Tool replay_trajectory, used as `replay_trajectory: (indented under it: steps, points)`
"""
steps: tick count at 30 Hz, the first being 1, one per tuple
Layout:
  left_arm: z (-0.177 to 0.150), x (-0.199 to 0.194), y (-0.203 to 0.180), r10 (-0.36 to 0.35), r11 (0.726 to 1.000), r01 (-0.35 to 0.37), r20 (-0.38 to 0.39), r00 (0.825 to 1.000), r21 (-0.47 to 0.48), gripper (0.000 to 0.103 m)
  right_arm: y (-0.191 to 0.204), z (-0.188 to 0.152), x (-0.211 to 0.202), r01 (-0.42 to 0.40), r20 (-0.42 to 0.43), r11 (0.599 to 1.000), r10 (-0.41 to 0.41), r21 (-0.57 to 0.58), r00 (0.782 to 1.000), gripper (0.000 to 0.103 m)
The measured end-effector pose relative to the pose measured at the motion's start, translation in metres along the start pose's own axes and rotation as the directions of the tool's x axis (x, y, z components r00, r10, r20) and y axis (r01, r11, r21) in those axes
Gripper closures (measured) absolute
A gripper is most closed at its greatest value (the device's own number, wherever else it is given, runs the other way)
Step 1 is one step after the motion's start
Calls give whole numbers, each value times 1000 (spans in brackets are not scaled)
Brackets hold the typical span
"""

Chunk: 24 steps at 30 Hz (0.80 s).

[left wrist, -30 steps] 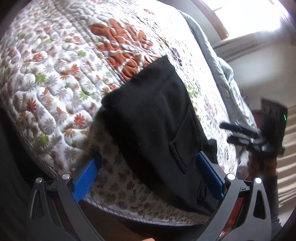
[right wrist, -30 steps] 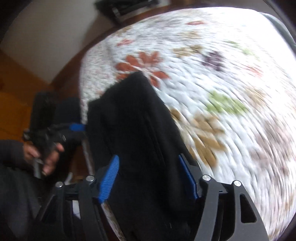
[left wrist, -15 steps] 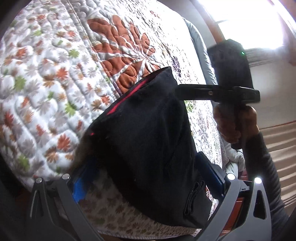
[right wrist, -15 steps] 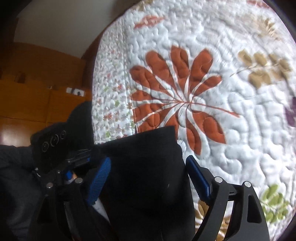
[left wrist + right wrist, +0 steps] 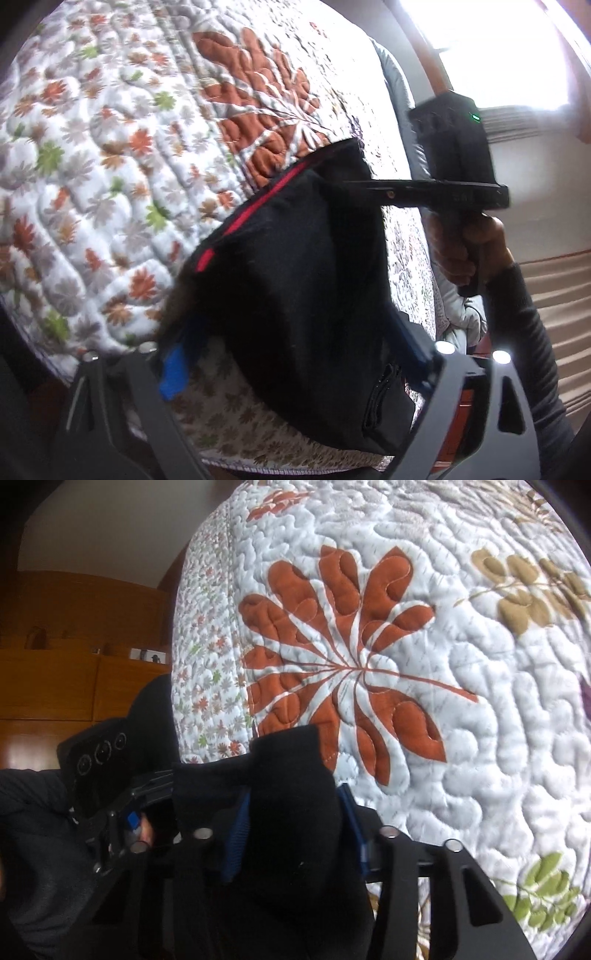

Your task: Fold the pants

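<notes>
Your right gripper (image 5: 295,834) fills the bottom of its frame with a thick bunch of the black pants (image 5: 291,812) between the blue pads, and the jaws are closing; the pads (image 5: 236,834) look pressed into the cloth on both sides, so I read it as gripping the pants. Take all the layers at this edge before you lift, or the fold will likely slip apart. In the lower half of the left view your left gripper (image 5: 295,354) straddles the near end of the pants (image 5: 306,295). Its jaws are closing too, yet the blue left pad (image 5: 173,373) stands apart from the cloth, so nothing is clamped there yet. Let it bite the same stack, then carry both hands level so the edges meet squarely. Beyond, the folded bundle lies mid-frame on the floral quilt (image 5: 92,155), red trim along its upper left edge, quilt filling the upper left
</notes>
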State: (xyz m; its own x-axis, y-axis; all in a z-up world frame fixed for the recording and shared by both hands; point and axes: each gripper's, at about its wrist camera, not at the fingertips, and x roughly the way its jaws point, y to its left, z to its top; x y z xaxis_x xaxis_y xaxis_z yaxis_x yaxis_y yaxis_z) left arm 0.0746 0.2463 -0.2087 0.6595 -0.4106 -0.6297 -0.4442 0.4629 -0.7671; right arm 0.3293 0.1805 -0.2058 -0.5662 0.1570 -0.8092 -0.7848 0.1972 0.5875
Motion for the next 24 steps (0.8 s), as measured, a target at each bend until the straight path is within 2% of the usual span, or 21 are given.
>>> replay_trajectory:
  steps: [4,6,9,15,24]
  points:
    - [-2,-4,-1,15,1000,-15,5,1000,8,32,14,-4,-8,56,18,998,-56,-9,998,61]
    - [-3,-8,-2,17,1000,-18,13,1000,13,45,22,-6,-12,89,27,996,-89,-11,996,61]
    - [-5,-15,-7,33,999,-34,26,999,35,57,35,-10,-22,142,43,990,-141,-18,989,62]
    - [-10,-32,-39,40,988,-49,63,997,145,73,65,-26,-48,239,82,971,-237,-11,968,64]
    - [-31,-51,-96,7,945,-37,94,996,323,82,112,-67,-92,370,164,928,-370,29,915,67]
